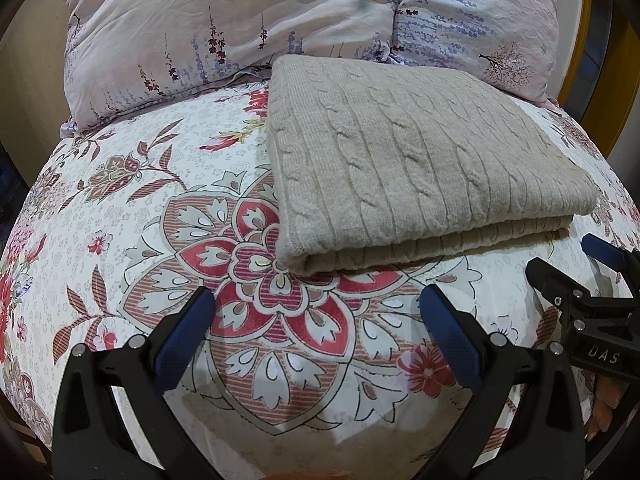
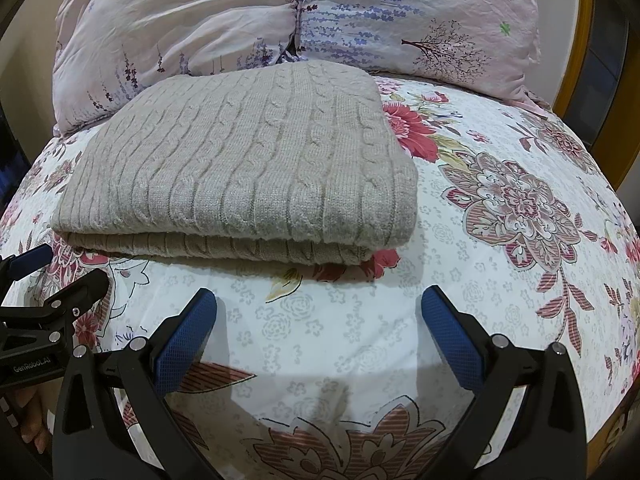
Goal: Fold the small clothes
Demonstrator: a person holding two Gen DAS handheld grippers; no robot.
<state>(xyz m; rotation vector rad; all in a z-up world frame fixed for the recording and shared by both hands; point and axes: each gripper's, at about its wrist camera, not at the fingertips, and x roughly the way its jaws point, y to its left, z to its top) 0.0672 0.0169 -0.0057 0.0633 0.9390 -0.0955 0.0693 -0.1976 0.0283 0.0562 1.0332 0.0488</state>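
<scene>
A beige cable-knit sweater (image 1: 416, 160) lies folded into a thick rectangle on the flowered bedsheet (image 1: 132, 216); it also shows in the right wrist view (image 2: 248, 168). My left gripper (image 1: 316, 308) is open and empty, just in front of the sweater's near left corner. My right gripper (image 2: 318, 308) is open and empty, in front of the sweater's near right corner. The right gripper shows at the right edge of the left wrist view (image 1: 572, 268). The left gripper shows at the left edge of the right wrist view (image 2: 60, 272).
Two pale floral pillows (image 1: 224, 28) (image 2: 420, 20) lie behind the sweater at the head of the bed. A yellow frame (image 1: 580, 40) stands at the far right. The bedsheet (image 2: 500, 220) extends to the right of the sweater.
</scene>
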